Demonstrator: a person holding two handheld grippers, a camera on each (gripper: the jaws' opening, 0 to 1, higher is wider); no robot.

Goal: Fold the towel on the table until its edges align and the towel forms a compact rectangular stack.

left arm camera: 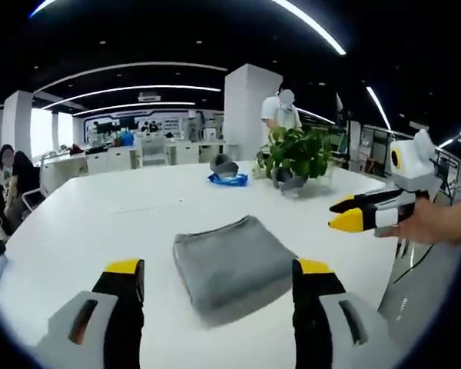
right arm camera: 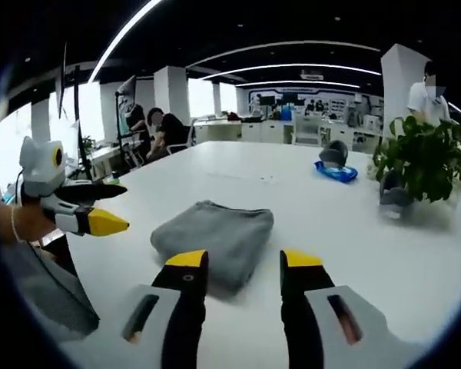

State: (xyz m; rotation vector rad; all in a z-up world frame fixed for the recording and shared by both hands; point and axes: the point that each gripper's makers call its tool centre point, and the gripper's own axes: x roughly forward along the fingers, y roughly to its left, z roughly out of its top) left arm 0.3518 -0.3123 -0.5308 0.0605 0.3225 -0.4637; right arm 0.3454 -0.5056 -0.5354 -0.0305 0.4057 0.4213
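Note:
A grey towel [left arm camera: 234,265] lies folded into a compact thick rectangle on the white table [left arm camera: 92,223]. My left gripper [left arm camera: 219,270] hovers just short of the towel's near edge, jaws wide apart and empty. My right gripper [left arm camera: 332,214] comes in from the right, held in a hand above the table, a little off the towel's right side. In the right gripper view the folded towel [right arm camera: 215,234] sits ahead of my right gripper [right arm camera: 244,261], which is open with nothing in it. There my left gripper [right arm camera: 125,207] hangs to the left of the towel, jaws parted.
A potted plant [left arm camera: 296,154] [right arm camera: 422,157] stands at the far side of the table [right arm camera: 353,231]. A blue cloth [left arm camera: 228,178] [right arm camera: 336,171] with a grey object lies near it. People sit and stand around the office behind.

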